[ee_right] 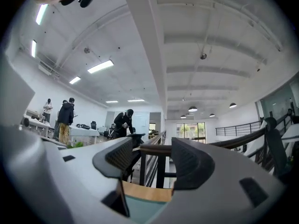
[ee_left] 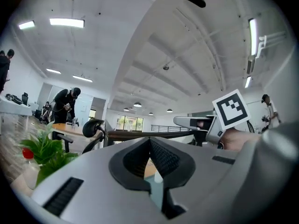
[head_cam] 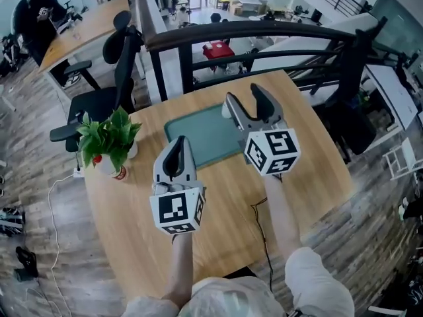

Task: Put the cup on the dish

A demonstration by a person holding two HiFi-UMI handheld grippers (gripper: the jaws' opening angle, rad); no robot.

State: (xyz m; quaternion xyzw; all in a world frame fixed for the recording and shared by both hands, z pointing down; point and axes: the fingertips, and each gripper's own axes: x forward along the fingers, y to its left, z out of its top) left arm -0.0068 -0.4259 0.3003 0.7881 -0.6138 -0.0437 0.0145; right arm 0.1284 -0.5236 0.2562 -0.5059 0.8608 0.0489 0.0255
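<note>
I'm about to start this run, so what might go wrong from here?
The small white object, maybe the cup, sits half hidden beside the open right tongs; a blind reach might knock it.
The potted plant stands near the shut left tongs; a leftward swing might tip it.
The black cable might snag a pull-back.

We see a potted plant (head_cam: 110, 140) at the left of the wooden table (head_cam: 317, 160), a green mat (head_cam: 206, 136) centre frame, and an office chair (head_cam: 106, 84) upper left.
</note>
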